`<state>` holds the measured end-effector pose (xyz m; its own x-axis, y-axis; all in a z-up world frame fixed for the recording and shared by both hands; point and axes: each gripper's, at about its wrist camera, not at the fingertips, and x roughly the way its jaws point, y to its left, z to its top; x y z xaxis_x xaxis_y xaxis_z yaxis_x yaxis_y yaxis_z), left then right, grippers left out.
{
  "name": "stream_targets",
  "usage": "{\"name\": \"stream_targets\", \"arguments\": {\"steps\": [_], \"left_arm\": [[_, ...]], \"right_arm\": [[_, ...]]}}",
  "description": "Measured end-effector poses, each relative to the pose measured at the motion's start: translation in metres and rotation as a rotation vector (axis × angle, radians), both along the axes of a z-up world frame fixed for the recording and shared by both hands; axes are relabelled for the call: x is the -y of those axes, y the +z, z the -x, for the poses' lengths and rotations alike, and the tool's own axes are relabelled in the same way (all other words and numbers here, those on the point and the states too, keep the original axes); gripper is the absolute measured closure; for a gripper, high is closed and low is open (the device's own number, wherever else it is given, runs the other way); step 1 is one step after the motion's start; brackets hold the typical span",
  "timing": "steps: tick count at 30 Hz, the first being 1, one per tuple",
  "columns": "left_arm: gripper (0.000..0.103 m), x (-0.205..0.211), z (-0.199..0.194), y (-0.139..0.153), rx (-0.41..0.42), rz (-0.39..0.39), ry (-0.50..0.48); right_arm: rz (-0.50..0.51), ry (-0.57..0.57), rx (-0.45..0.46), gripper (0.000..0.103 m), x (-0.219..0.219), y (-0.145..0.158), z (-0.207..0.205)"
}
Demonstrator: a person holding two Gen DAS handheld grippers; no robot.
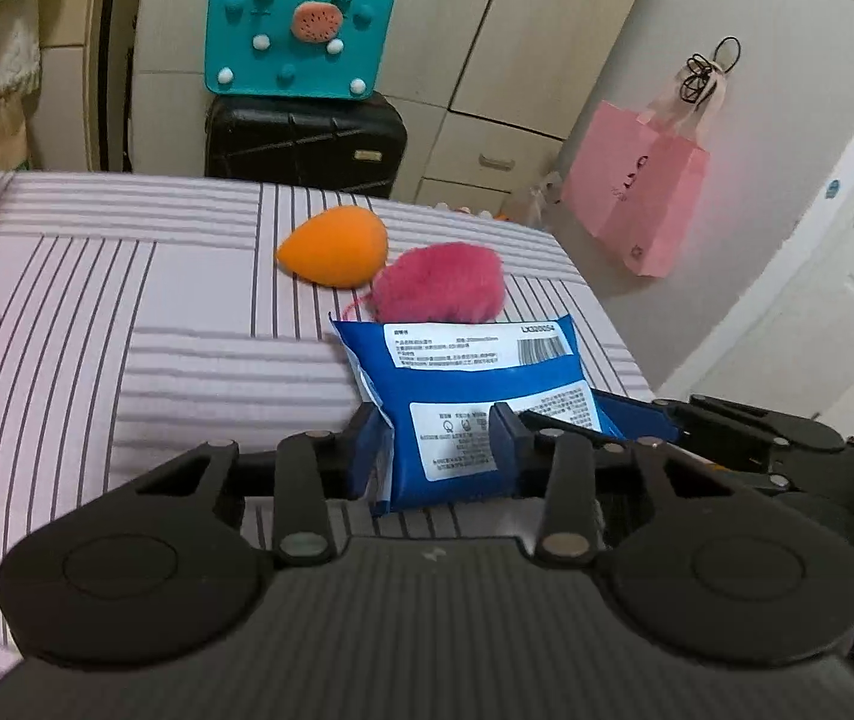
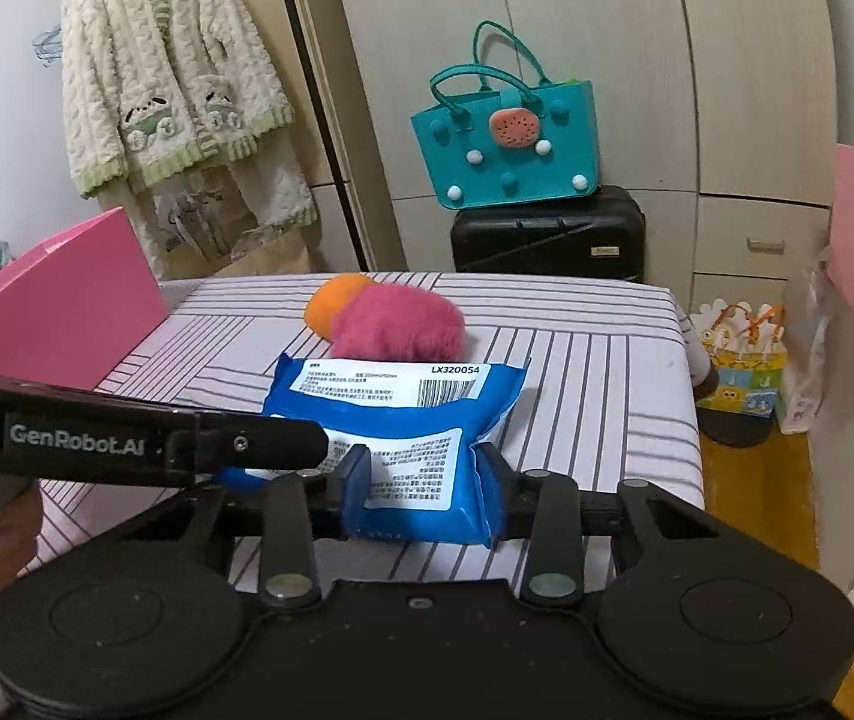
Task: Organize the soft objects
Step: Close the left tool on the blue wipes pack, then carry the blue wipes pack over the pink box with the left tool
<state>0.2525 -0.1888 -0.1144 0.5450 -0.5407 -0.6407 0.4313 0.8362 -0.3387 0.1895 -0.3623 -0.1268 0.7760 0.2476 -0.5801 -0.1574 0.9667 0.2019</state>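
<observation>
Together, the left gripper (image 1: 436, 441) and right gripper (image 2: 424, 474) both clamp the soft blue plastic pack (image 2: 403, 420) near the striped bed's (image 1: 127, 312) front edge, with the fluffy pink pompom (image 1: 442, 288) and orange teardrop sponge (image 1: 334, 252) just behind it.

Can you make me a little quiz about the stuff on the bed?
1. True or false: both claws pinch the blue packet.
2. Which thing touches the pink fluffy ball? A) teal bag B) orange sponge C) pink box
3. Fill in: the teal bag sits on a black ____.

Key: 1 true, the left claw and the right claw both grip it. 2 B, the orange sponge. 3 suitcase.
</observation>
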Motion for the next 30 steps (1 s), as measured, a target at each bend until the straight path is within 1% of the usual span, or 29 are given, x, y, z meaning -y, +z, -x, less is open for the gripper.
{"name": "stream_targets", "arguments": {"steps": [1,3,5,8,10,14,17,30], "left_arm": [[0.065,-0.003,0.006,0.003,-0.009,0.004,-0.017],[0.065,-0.008,0.021,0.011,0.02,-0.001,-0.051],[0.065,-0.014,0.036,0.017,0.032,-0.01,-0.073],[0.065,-0.023,0.042,0.02,-0.019,-0.012,-0.105],[0.065,-0.028,0.047,0.021,-0.039,-0.007,-0.115],[0.065,-0.036,0.056,0.021,-0.048,-0.022,-0.111],[0.065,-0.042,0.062,0.023,-0.062,-0.033,-0.126],[0.065,-0.079,0.105,0.043,-0.098,-0.02,-0.247]], "right_arm": [[0.005,-0.007,-0.002,0.061,-0.002,0.001,0.002],[0.023,-0.019,-0.018,0.061,-0.008,0.005,0.01],[0.05,-0.025,-0.006,0.061,-0.017,0.012,0.026],[0.043,-0.023,-0.019,0.06,-0.024,0.018,0.044],[0.036,-0.032,-0.03,0.059,-0.027,0.019,0.051],[0.031,-0.038,-0.046,0.058,-0.037,0.021,0.06],[0.024,-0.031,-0.069,0.058,-0.043,0.023,0.066],[-0.026,0.035,-0.123,0.055,-0.061,0.04,0.106]]}}
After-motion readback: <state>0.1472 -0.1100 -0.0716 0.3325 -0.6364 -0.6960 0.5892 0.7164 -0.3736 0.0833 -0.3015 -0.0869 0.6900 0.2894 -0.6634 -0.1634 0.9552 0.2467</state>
